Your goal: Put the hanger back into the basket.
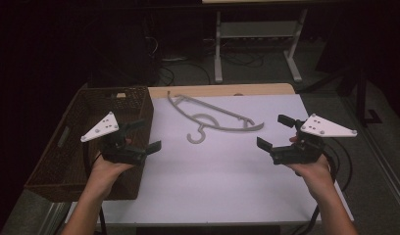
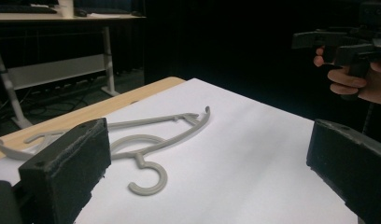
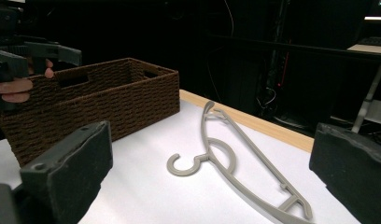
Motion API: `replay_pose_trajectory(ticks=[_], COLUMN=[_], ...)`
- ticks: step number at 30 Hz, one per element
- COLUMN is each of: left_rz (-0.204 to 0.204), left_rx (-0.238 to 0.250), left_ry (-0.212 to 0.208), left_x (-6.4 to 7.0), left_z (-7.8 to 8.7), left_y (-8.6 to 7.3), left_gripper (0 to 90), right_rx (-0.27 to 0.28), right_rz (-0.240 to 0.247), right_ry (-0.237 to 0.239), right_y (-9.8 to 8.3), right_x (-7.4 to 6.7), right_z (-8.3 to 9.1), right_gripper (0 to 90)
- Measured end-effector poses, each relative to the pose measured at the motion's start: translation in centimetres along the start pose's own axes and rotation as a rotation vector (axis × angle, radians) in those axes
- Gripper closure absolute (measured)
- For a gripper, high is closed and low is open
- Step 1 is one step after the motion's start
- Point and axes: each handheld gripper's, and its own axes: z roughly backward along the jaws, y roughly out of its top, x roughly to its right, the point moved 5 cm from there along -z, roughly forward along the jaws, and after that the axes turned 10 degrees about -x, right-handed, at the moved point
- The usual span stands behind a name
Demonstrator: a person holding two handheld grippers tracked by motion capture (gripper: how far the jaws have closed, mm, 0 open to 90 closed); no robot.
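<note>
The thin grey plastic hanger (image 1: 212,119) lies flat on the white table (image 1: 222,176), hook nearest the person; both grippers, left (image 1: 142,134) and right (image 1: 275,131), hover released, and the brown wicker basket's (image 1: 80,147) inside is too dark to read.

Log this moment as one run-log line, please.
left gripper: jaws open, empty | right gripper: jaws open, empty | hanger: flat on table, untouched | basket: left

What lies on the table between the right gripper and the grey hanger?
Nothing: in the high view the white table surface is bare between the open right gripper and the grey hanger. The right gripper view agrees.
</note>
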Motion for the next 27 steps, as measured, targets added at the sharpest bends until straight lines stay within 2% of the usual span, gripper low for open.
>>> replay_pose_trajectory(ticks=[7, 13, 19, 23, 27], left_rz=[-0.022, -0.043, -0.051, -0.062, -0.072], left_rx=[-0.04, -0.091, -0.144, -0.179, -0.221], left_ry=[-0.022, -0.044, -0.066, -0.074, -0.08], left_x=[1.1, 2.1, 2.9, 3.5, 4.0], left_z=[-1.2, -3.0, -4.7, -6.0, -7.0], left_y=[0.1, -0.1, -1.1, -2.0, -3.0], left_gripper=[0.0, 0.0, 0.0, 0.0, 0.0], right_rx=[-0.017, -0.067, -0.137, -0.174, -0.209], right_rz=[0.005, 0.004, 0.024, 0.028, 0.053], right_ry=[0.0, -0.008, -0.014, 0.011, 0.025], right_y=[0.0, -0.5, -1.1, -1.2, -1.2], right_x=[0.1, 0.3, 1.0, 1.1, 1.2], right_z=[-0.2, -1.0, -2.6, -3.8, -5.2], right_gripper=[0.0, 0.0, 0.0, 0.0, 0.0])
